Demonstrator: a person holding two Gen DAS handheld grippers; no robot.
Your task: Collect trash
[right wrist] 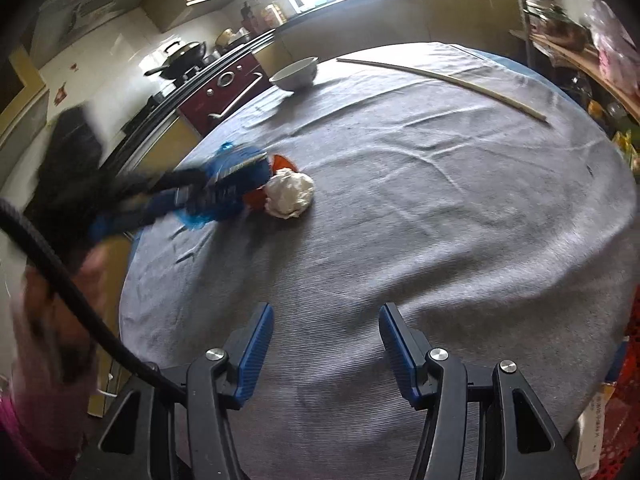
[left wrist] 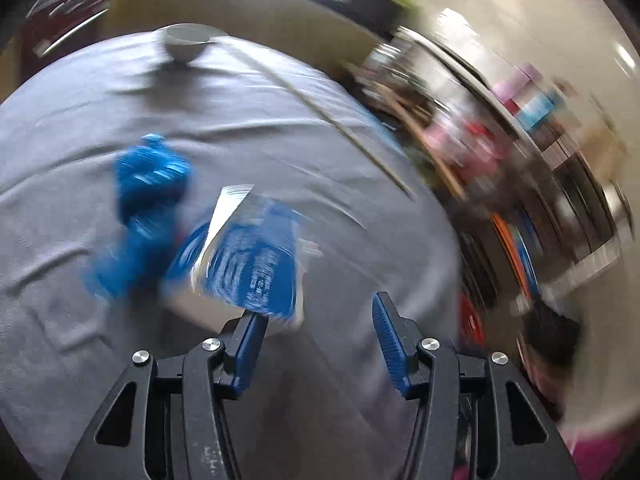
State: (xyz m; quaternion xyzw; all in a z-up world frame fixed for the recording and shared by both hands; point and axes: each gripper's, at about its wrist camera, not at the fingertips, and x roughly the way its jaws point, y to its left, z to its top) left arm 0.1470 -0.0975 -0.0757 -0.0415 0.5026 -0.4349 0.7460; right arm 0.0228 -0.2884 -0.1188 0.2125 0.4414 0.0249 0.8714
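Observation:
In the blurred left wrist view my left gripper [left wrist: 320, 312] is open just above the grey tablecloth [left wrist: 280, 160]. A blue wrapper [left wrist: 256, 264] lies right in front of its left finger, and a crumpled blue plastic bag [left wrist: 148, 196] lies to its left. In the right wrist view my right gripper [right wrist: 326, 320] is open and empty over the cloth [right wrist: 440, 220]. The left gripper [right wrist: 224, 188] shows there as a blur at the blue trash, with a white crumpled paper ball [right wrist: 290, 194] and an orange scrap [right wrist: 256, 199] beside it.
A white bowl [right wrist: 296, 74] stands at the table's far edge, also in the left wrist view [left wrist: 188, 42]. A long thin stick [right wrist: 444, 80] lies across the far right of the cloth. A stove and counter are at the left, shelves at the right.

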